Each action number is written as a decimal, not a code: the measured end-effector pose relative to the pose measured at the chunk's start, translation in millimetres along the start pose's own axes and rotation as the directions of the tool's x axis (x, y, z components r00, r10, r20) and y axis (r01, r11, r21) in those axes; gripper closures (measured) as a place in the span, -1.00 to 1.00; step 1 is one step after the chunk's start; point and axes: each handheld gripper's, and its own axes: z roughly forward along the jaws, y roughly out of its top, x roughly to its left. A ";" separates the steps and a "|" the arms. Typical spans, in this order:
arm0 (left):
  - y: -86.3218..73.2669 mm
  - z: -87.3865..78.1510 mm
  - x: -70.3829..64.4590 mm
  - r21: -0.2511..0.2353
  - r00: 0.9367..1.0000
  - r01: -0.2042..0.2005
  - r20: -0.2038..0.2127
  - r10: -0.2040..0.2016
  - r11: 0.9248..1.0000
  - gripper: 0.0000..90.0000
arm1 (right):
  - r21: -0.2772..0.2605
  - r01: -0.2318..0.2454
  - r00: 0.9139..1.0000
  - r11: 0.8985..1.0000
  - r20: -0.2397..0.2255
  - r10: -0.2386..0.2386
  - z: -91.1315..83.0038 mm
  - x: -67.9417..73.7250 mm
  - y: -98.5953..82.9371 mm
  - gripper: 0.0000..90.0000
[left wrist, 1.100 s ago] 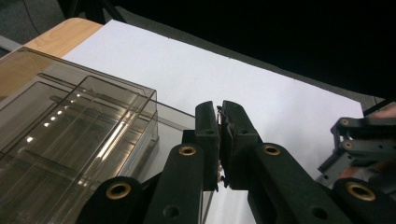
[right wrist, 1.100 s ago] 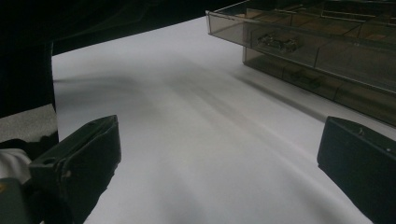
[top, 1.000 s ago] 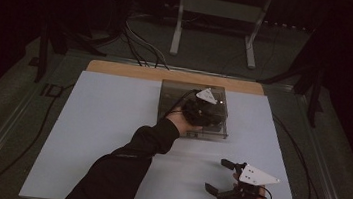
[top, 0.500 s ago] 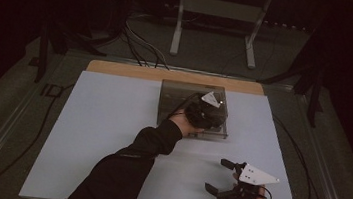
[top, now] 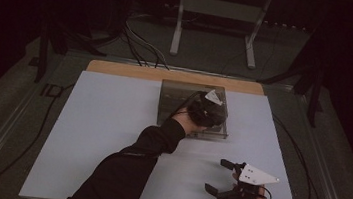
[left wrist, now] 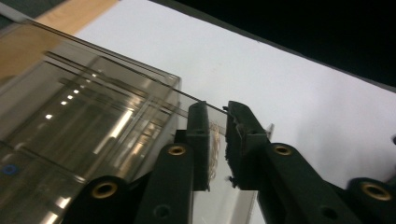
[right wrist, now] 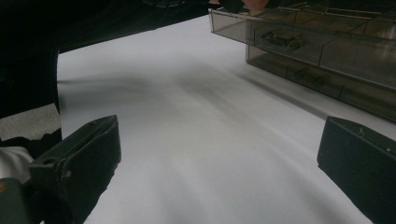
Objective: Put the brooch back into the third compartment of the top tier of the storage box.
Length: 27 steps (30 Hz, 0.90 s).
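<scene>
Jaws closed on the lid edge of the clear box

Left gripper (left wrist: 217, 140) is what we look at first: its two black jaws stand almost together, with only a narrow gap, and between them sits the thin transparent edge of the lid (left wrist: 154, 84) of the smoky plastic box (top: 191, 108). In the left gripper view the lid edge passes straight between the pads, so we read this as a pinch on the lid. From the high view the left gripper (top: 207, 110) lies over the right half of the box, which stands on the far middle part of the white table sheet (top: 105, 136).

Our right gripper (top: 228, 178) rests near the front right corner of the sheet, well apart from the box. Its jaws stand wide open and hold nothing.

In the right gripper view the box (right wrist: 317, 51) shows compartments with small dark parts inside. We can read no writing or label on it.
</scene>
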 end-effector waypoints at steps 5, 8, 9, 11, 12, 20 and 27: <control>0.3 -6.8 -1.1 -0.036 1.000 0.010 0.000 -0.010 0.999 0.23 | -0.001 -0.002 1.000 1.000 0.000 0.002 -0.1 -0.4 0.0 -1.00; 0.4 -11.8 -2.3 -0.046 1.000 0.017 0.003 -0.017 0.999 0.09 | -0.002 -0.001 1.000 1.000 0.000 0.001 -0.1 0.1 0.2 -1.00; 0.4 -11.8 -2.3 -0.046 1.000 0.017 0.003 -0.017 0.999 0.04 | -0.002 -0.001 1.000 1.000 0.000 0.001 -0.1 0.1 0.2 -1.00; -0.1 -15.6 -3.8 -0.041 1.000 0.007 0.004 -0.007 0.999 -0.04 | 0.000 0.001 1.000 1.000 0.001 -0.001 0.1 0.3 0.3 -1.00; -0.5 -17.1 -4.2 -0.045 1.000 0.010 0.007 -0.010 0.999 -0.08 | -0.001 0.000 1.000 1.000 0.001 0.000 0.2 0.3 0.2 -1.00; -1.3 -28.5 -3.8 -0.035 1.000 0.028 0.009 -0.028 0.999 -0.45 | 0.005 0.003 1.000 1.000 0.003 -0.003 1.2 1.4 0.4 -1.00; -2.3 -38.2 -5.2 -0.041 0.999 0.039 0.023 -0.038 0.998 -0.64 | 0.010 0.007 1.000 1.000 0.006 -0.007 1.8 1.6 0.3 -1.00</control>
